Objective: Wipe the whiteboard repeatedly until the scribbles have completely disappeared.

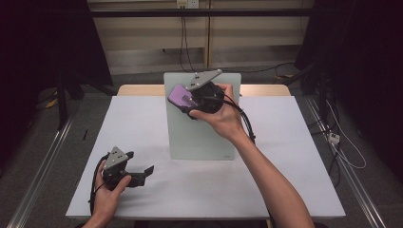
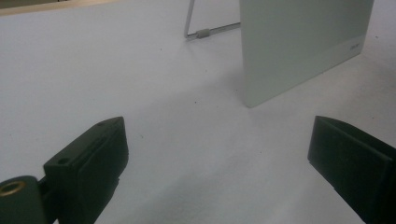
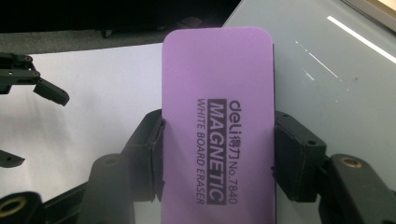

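A purple magnetic whiteboard eraser (image 1: pixel 179 97) (image 3: pixel 218 116) is clamped between the jaws of my right gripper (image 1: pixel 187 105) (image 3: pixel 218 154), held in the air over the upper left part of a pale glass board (image 1: pixel 204 137) (image 3: pixel 327 84) that stands propped near the table's middle. My left gripper (image 1: pixel 142 175) (image 2: pixel 217 158) rests low at the table's front left, open, with bare white tabletop between its jaws. The board's lower corner (image 2: pixel 299 51) and its wire stand (image 2: pixel 205 32) lie ahead of it.
The white tabletop (image 1: pixel 133 128) spreads around the board. A wooden edge (image 1: pixel 142 89) runs along the table's back. Cables (image 1: pixel 347 152) trail on the floor at the right, and dark stands and rails flank both sides.
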{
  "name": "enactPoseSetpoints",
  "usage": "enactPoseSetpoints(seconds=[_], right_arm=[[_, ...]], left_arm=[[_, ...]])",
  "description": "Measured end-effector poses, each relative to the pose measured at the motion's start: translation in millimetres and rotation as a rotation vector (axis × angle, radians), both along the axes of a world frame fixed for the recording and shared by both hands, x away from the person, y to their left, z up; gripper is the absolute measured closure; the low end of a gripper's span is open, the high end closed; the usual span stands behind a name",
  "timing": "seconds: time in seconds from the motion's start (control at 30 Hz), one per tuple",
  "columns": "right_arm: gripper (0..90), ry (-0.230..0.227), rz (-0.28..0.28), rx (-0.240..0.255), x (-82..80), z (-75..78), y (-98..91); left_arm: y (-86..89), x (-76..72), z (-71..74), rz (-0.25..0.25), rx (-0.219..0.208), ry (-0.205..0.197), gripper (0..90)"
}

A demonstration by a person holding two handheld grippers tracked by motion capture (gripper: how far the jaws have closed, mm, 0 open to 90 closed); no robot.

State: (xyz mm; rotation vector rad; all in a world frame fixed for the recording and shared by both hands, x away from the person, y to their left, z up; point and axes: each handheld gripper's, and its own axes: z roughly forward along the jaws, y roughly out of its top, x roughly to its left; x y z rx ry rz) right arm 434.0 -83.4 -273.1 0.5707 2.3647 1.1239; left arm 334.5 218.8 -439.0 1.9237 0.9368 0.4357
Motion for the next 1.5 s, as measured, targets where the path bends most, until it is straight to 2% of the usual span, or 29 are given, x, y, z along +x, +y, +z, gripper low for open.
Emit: enactPoseSetpoints(seconds=[0.23,0.4,0.73,1.0,1.17,1.4,1.5], right_arm=[[42.0,-0.018,-0.005,0.006,3.5,9.4,4.5],[42.0,-0.017,0.006,-0.018,2.4,3.5,11.1],[42.0,0.02,0.049,-0.081,-5.9,-27.3,33.1],[42.1,0.073,0.105,-0.118,-13.3,-57.6,45.9],[42.0,0.098,0.122,-0.089,-16.8,-72.2,45.9],[42.0,0.109,0.134,-0.008,-25.7,-71.9,30.3],[42.0,0.111,0.133,0.001,-30.3,-72.5,22.4]], left_arm=[[0.3,0.1,0.0,-0.001,-0.005,0.0,5.1],[0.3,-0.2,0.3,-0.003,-0.002,-0.003,5.1],[-0.6,-0.1,0.2,-0.009,0.006,-0.004,5.1],[0.4,-0.4,0.4,-0.004,-0.001,-0.004,5.1],[1.0,0.1,-0.1,-0.002,-0.001,-0.002,5.1],[1.2,0.8,-3.5,-0.005,0.002,0.01,5.1],[2.8,0.9,-4.0,0.002,0.002,0.018,5.1]])
